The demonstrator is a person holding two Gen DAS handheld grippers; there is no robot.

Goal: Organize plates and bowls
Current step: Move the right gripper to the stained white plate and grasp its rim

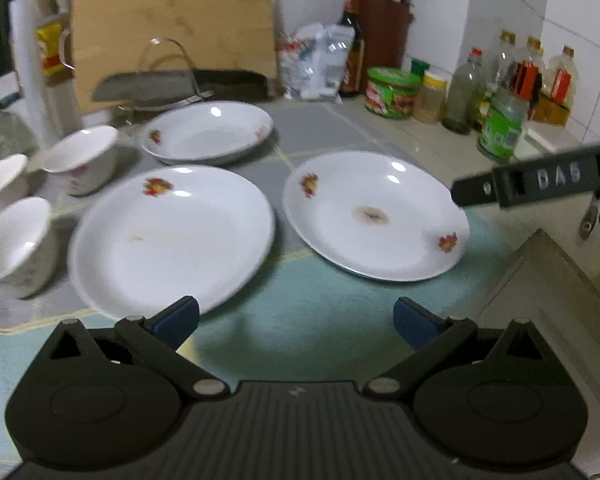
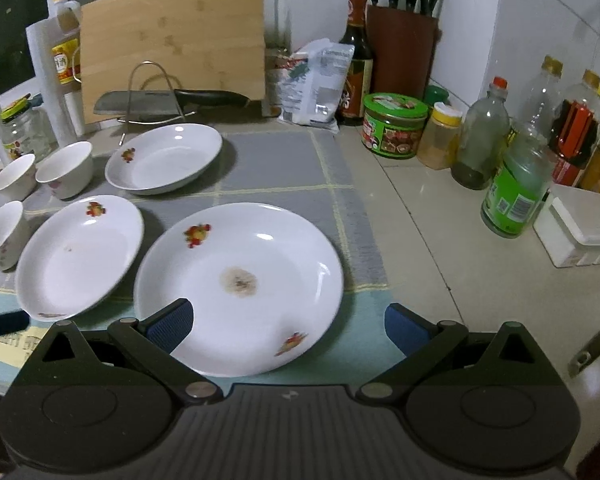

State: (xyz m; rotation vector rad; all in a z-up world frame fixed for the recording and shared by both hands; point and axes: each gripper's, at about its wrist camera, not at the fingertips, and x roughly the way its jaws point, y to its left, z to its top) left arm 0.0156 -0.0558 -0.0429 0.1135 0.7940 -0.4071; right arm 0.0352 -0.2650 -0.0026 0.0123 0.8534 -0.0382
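Three white plates lie flat on the mat, and the stained plate (image 2: 240,284) sits right in front of the right gripper (image 2: 288,330), nearer to it than to the left gripper (image 1: 296,322); both grippers are wide open and empty.

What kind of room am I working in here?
Most likely a home kitchen counter: a knife block against the tiled wall, a cutting board with a cleaver in front, and sauce bottles along the right. Plates and bowls sit on a mat.
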